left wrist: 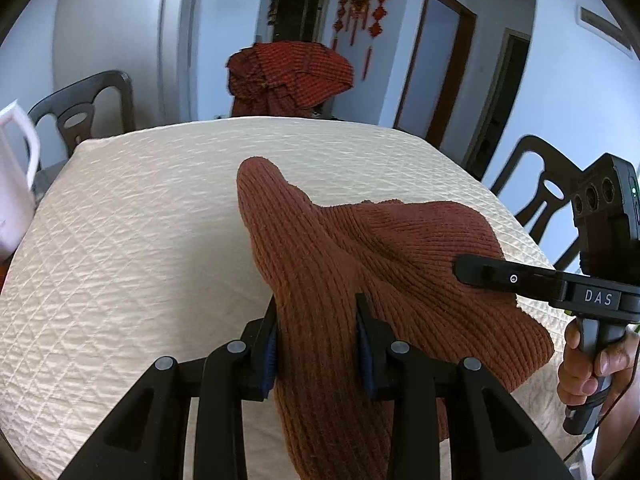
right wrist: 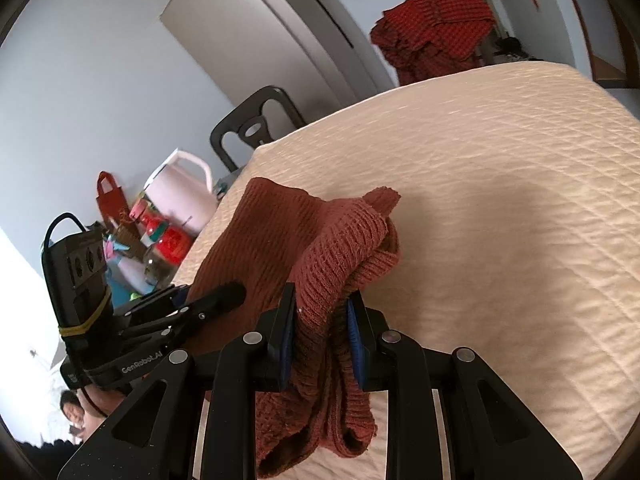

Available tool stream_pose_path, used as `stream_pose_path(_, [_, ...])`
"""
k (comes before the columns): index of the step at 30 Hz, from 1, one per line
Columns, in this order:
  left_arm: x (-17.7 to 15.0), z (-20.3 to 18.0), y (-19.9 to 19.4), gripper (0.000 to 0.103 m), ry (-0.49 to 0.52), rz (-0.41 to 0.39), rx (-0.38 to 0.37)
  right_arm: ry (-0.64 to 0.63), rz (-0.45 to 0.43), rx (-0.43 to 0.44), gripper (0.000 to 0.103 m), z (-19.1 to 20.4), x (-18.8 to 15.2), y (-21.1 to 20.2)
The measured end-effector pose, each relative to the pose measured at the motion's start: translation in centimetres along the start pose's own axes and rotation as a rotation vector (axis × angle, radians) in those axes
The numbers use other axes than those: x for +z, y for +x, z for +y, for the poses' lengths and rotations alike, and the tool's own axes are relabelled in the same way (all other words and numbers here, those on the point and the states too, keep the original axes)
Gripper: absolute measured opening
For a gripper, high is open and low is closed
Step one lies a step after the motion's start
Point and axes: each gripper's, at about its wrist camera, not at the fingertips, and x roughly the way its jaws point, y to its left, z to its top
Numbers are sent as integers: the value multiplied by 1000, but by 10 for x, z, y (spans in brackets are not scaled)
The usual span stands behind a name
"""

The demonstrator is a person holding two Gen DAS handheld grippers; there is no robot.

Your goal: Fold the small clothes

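A rust-brown ribbed knit garment (left wrist: pixel 360 248) hangs lifted above the cream quilted table cover (left wrist: pixel 140 220). My left gripper (left wrist: pixel 318 312) is shut on a bunched fold of it, the blue pads pressing both sides. From the right of that view my right gripper (left wrist: pixel 460 266) reaches into the same cloth, a hand on its handle. In the right wrist view the garment (right wrist: pixel 260 240) is pinched between my right gripper (right wrist: pixel 322 300), shut on a gathered edge that dangles below. My left gripper (right wrist: pixel 232 292) holds the far side at the left.
A white kettle (left wrist: pixel 16 176) stands at the table's left edge, beside bottles and a red bag (right wrist: pixel 110 200). Dark chairs (left wrist: pixel 84 104) ring the table. A red checked cloth (left wrist: pixel 292 72) drapes over a chair at the far side.
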Motion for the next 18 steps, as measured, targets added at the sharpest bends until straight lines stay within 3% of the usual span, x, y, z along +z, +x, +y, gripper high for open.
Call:
stream_pose_path(13, [10, 113, -23, 35, -103, -30, 95, -58, 73, 131, 24, 59, 30, 97])
stream_pose_path(18, [15, 144, -22, 35, -132, -39, 94, -64, 79, 147, 24, 74, 37, 119])
